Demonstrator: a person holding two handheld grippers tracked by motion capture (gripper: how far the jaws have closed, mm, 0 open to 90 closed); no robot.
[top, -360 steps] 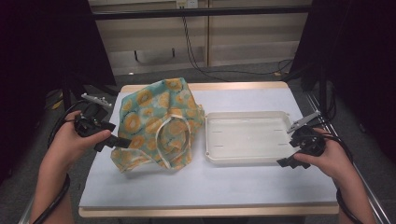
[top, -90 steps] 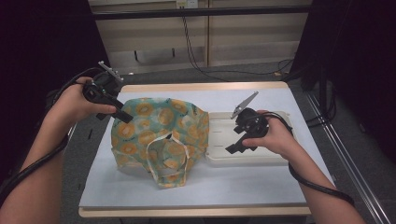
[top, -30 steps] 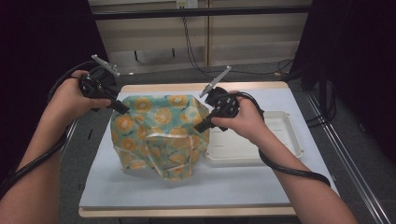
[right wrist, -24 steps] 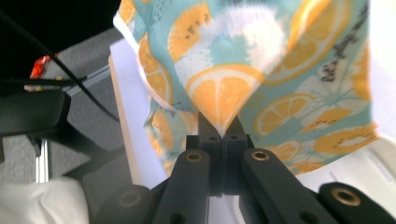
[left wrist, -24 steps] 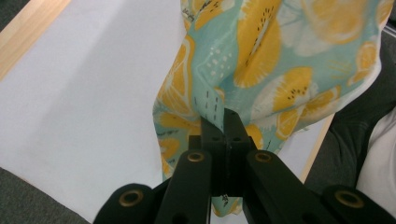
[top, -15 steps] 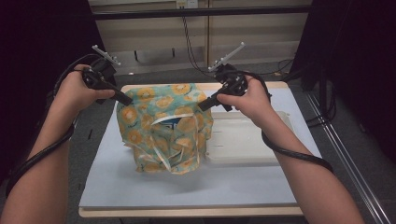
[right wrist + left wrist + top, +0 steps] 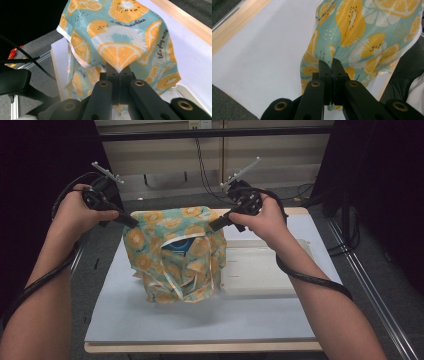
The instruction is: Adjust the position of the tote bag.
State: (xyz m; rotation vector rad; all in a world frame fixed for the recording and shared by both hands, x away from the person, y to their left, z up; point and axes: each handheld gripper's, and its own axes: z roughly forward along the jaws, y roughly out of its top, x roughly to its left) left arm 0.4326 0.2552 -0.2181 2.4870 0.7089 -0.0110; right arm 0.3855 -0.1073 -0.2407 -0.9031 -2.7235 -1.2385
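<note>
Forearms come in from the near edge of the table (image 7: 150, 330), each hand carrying a gripper up beside the fabric bag (image 7: 175, 255). The left gripper (image 7: 131, 223) has its jaws clamped tight on the bag's upper left corner, cloth pinched flat between the pads and draping away below them, as the left gripper view shows (image 7: 332, 65). The right gripper (image 7: 215, 226) is likewise closed on the opposite top corner, the citrus-print cloth bunched right at its fingertips (image 7: 119, 68). Held this way, the bag hangs between the two sets of fingers, its bottom resting on or just above the table, probably to spread it. Something blue (image 7: 176, 245) peeks through its front opening, below and between the fingers. Beyond the right fingers lies a white tray (image 7: 260, 270).
</note>
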